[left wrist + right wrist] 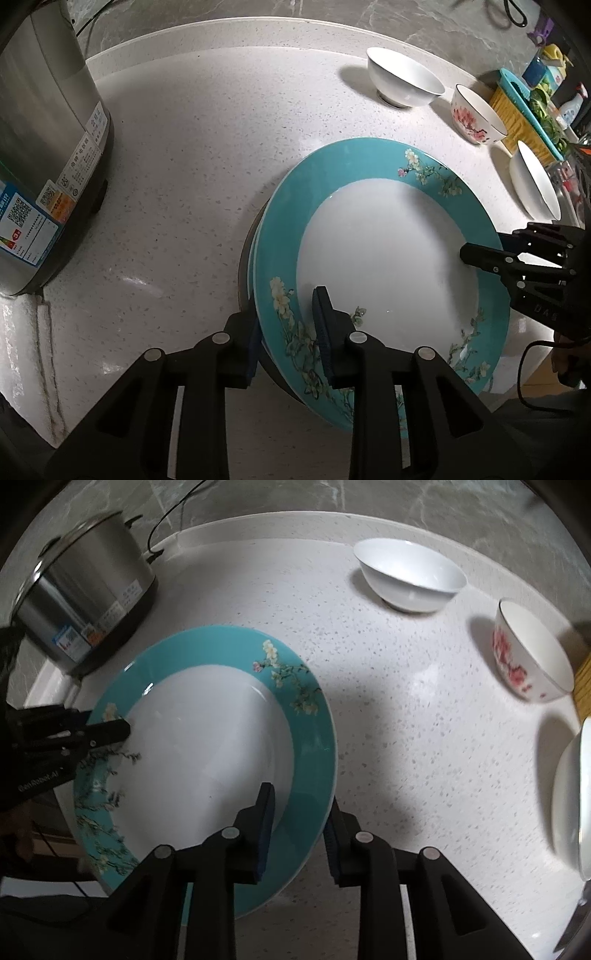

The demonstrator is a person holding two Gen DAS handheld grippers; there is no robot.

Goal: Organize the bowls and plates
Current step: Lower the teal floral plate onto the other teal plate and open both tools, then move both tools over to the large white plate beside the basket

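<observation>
A teal-rimmed floral plate (388,254) is held over the speckled counter, on top of another teal plate whose edge shows at its left (255,258). My left gripper (288,332) straddles the plates' left rim, one finger above and one below. My right gripper (299,827) straddles the opposite rim the same way and shows in the left wrist view (480,254). The left gripper shows in the right wrist view (110,731). A white bowl (404,79), a red-flowered bowl (476,114) and another white bowl (533,184) stand at the far right.
A steel rice cooker (44,147) stands at the left near the wall. A yellow and teal basket with greens (524,114) and bottles (570,107) sit at the far right. The counter (184,166) ends at a raised back edge.
</observation>
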